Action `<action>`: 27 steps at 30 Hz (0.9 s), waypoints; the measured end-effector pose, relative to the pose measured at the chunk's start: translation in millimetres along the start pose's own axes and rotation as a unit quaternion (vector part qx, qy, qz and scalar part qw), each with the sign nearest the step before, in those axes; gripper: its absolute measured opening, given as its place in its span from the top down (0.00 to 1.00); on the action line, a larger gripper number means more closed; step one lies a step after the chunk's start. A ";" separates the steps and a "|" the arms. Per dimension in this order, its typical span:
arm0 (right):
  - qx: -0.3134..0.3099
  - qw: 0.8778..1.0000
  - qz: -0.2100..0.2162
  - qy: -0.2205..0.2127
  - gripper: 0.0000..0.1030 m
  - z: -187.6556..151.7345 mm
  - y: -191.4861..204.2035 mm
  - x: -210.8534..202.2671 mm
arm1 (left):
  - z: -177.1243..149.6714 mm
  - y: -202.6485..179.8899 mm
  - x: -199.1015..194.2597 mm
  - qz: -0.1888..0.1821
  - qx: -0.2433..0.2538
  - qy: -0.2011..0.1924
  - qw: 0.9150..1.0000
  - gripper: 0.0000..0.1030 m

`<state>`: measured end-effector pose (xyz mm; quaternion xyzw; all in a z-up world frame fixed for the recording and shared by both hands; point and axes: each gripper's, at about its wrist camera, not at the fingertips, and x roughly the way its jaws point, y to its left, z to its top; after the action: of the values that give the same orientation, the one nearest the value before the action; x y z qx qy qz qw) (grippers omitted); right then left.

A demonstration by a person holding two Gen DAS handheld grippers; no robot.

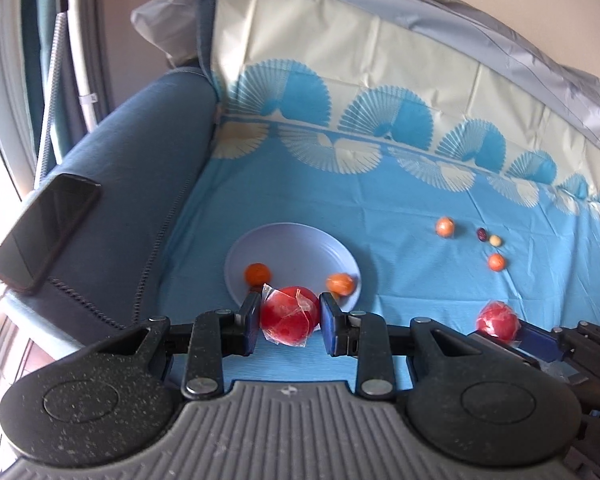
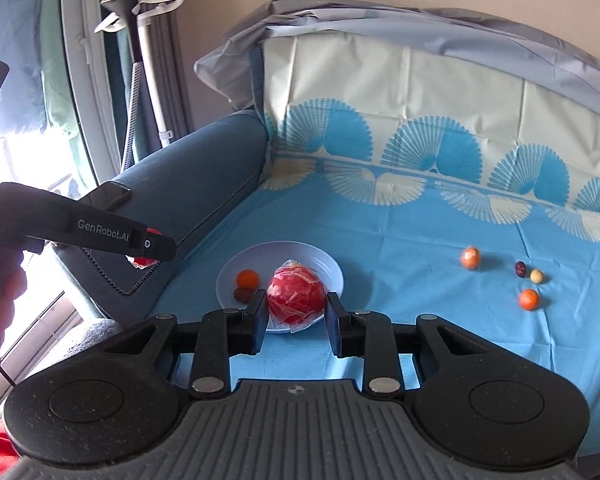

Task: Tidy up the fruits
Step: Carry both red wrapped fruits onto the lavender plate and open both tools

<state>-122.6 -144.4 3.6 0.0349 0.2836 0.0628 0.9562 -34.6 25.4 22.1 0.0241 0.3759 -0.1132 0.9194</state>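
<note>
Left wrist view: round lilac plate point(image 1: 292, 248) lying flat on the blue cloth point(image 1: 380, 216), carrying two small orange fruits point(image 1: 257, 274), one at its left side, the other at its right rim. By the right wrist view, also a brown date-like piece point(image 2: 242, 295) beside the left orange.

Left gripper point(image 1: 290, 312) pinching a film-wrapped red fruit point(image 1: 290, 320) between both pads, at the plate's near edge. Right gripper point(image 2: 296, 312) closed likewise on a second wrapped red fruit point(image 2: 296, 296), seen from the left camera well to the right of the plate.

Open cloth between plate and four loose fruits point(image 1: 445, 227) at the right: pale orange, dark red, cream, bright orange, all apart. To the left, a padded blue sofa arm point(image 1: 132, 184) walling the seat, a black phone point(image 1: 46, 232) resting on top. Behind, the cloth climbing the backrest.

Cloth smooth, creased plastic with fan print; film crinkled and glossy; plate matte, shallow
</note>
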 end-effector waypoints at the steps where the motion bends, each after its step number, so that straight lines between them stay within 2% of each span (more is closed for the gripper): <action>1: -0.003 1.000 -0.001 0.000 0.69 1.1 2.6 -0.8 | -1.4 3.0 -1.8 0.002 -0.002 -0.002 1.000 0.67; 10: -0.016 1.000 -0.008 -0.002 0.69 4.5 11.0 -4.0 | -4.4 17.2 -4.4 -0.005 -0.015 -0.004 1.000 0.67; 27: -0.002 1.000 -0.017 0.011 0.69 6.7 2.7 13.8 | 0.0 13.0 13.9 0.002 -0.011 0.014 1.000 0.67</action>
<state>-107.8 -140.0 2.0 0.0276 0.2942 0.0474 0.9542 -22.0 35.4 11.9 0.0157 0.3901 -0.1070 0.9144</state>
